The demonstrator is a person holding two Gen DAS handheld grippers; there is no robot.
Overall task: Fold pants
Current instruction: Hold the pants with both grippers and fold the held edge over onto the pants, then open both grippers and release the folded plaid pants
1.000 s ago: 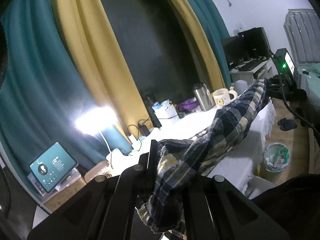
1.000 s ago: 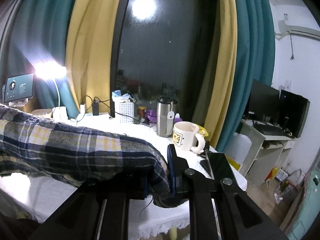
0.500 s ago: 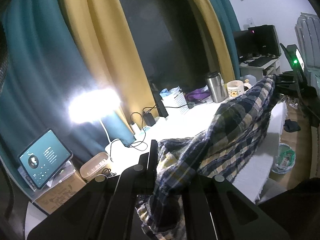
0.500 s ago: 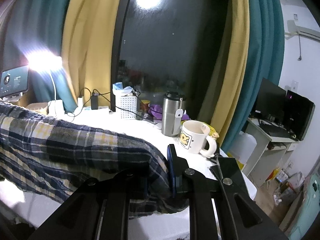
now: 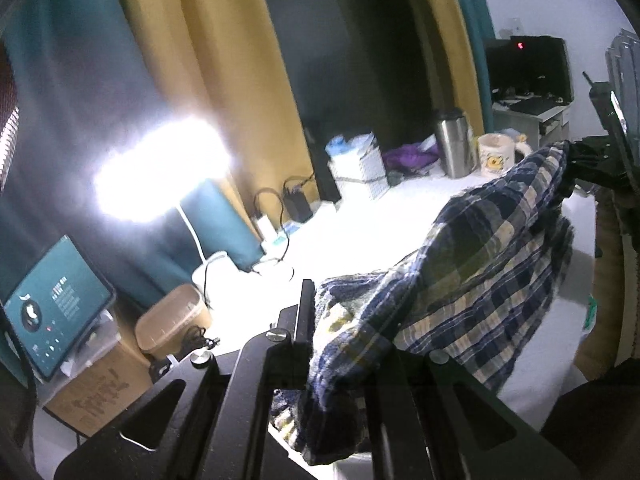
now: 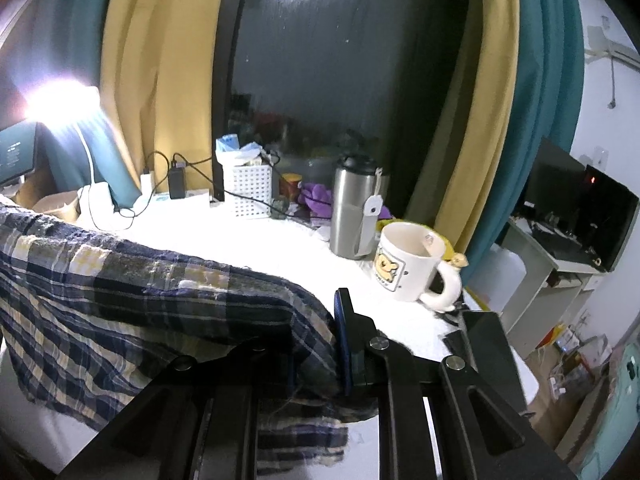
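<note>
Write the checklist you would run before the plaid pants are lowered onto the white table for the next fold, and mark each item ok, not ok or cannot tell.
1. Left gripper clamped on the plaid pants: ok, cloth bunched between its fingers.
2. Right gripper clamped on the other end: ok.
3. Pants stretched between the grippers without a knot: ok, though the lower layer hangs loose.
4. Bare white table under the cloth: ok.
5. Cream mug and steel tumbler away from the landing spot: not ok, the mug stands close beside the right gripper.
6. Legs aligned edge to edge: cannot tell.
</note>
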